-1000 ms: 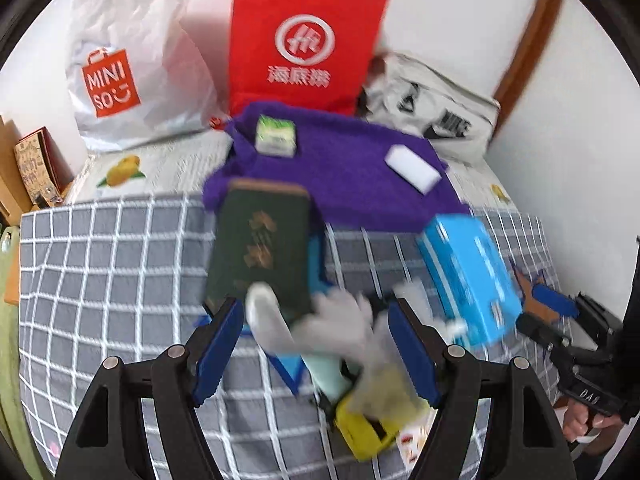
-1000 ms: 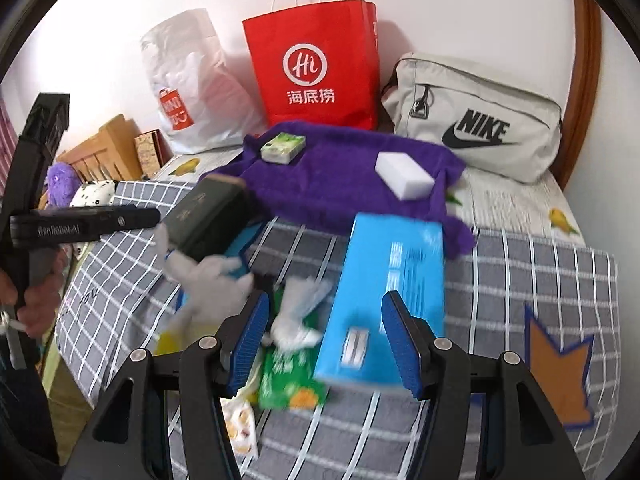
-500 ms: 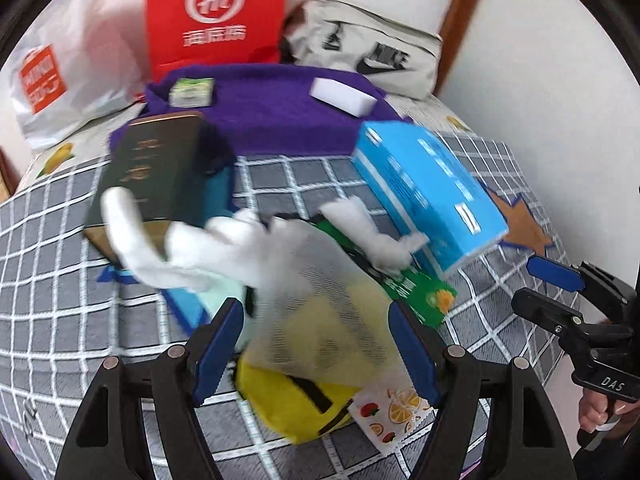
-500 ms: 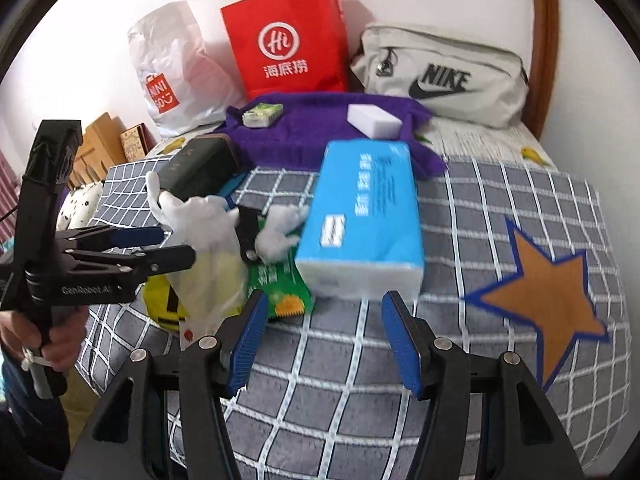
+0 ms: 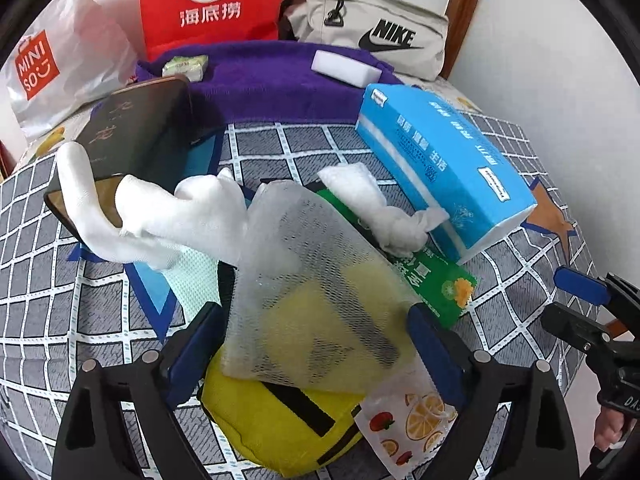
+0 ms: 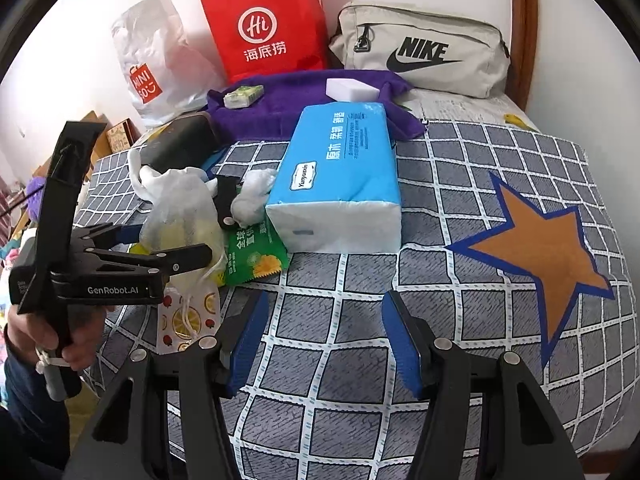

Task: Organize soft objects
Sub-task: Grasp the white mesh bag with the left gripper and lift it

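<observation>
A white mesh bag [image 5: 320, 296] holding yellow pieces lies on a pile of soft things, over a yellow pouch [image 5: 280, 428] and a green packet [image 5: 436, 280]. My left gripper [image 5: 316, 344] is open, its fingers on either side of the mesh bag's lower end; it also shows in the right wrist view [image 6: 168, 248]. A blue tissue pack [image 6: 340, 176] lies right of the pile. My right gripper [image 6: 324, 340] is open and empty above the checked bedspread, in front of the tissue pack.
A purple towel [image 6: 288, 96] at the back carries a white sponge [image 6: 352, 89] and a small green pack [image 6: 243, 96]. Behind stand a red paper bag [image 6: 268, 24], a white Miniso bag [image 6: 156, 60] and a grey Nike bag [image 6: 424, 50]. A dark box [image 5: 132, 136] lies at the left.
My left gripper has moved forward and down, closing in on the mesh bag. My right gripper has drawn back from the blue tissue pack toward the bed's front.
</observation>
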`<state>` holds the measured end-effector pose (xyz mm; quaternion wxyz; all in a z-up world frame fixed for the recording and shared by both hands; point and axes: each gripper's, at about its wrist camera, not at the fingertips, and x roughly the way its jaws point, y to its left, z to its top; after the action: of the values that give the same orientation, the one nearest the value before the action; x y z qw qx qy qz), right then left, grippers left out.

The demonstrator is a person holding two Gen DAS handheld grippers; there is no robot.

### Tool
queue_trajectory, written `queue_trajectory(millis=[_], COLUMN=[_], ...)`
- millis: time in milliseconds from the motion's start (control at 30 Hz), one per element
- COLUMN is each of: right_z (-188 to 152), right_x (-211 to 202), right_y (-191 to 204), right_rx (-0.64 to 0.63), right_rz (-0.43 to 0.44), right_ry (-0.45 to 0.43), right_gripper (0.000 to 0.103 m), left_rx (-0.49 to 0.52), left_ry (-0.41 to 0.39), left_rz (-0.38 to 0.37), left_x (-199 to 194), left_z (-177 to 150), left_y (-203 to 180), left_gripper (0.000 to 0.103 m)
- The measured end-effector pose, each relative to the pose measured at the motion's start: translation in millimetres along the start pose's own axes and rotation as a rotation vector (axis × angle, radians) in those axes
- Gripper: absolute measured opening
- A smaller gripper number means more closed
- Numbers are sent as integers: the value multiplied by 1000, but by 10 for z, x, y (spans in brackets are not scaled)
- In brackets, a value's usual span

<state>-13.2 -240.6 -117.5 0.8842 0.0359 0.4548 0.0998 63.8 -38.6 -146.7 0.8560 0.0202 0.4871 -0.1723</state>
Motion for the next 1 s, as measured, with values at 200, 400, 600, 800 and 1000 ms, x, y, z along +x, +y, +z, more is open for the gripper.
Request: queue_trajectory(millis=[200,400,600,800,1000], right_z=[-7,-39,-79,-107,-131], right_x=[91,172,232,239,239], right_y=[-5,24,13,-6,-13], right_rx=[13,17,30,33,37], right_rz=[13,18,24,30,33], right_ry=[18,38,51,53,56], right_gripper=[59,59,59,59,59], left_rx=[20,1,54,102,99], left_ry=[-38,-33,-56,-66,-81], left_rz=[1,-26,-25,-54,-75], left_x=[-12,-131,-213,-330,-459], left_z=[-71,23,83,93,71], left_y=[-20,36,8,-35,32], left_gripper=[93,77,40,16,10])
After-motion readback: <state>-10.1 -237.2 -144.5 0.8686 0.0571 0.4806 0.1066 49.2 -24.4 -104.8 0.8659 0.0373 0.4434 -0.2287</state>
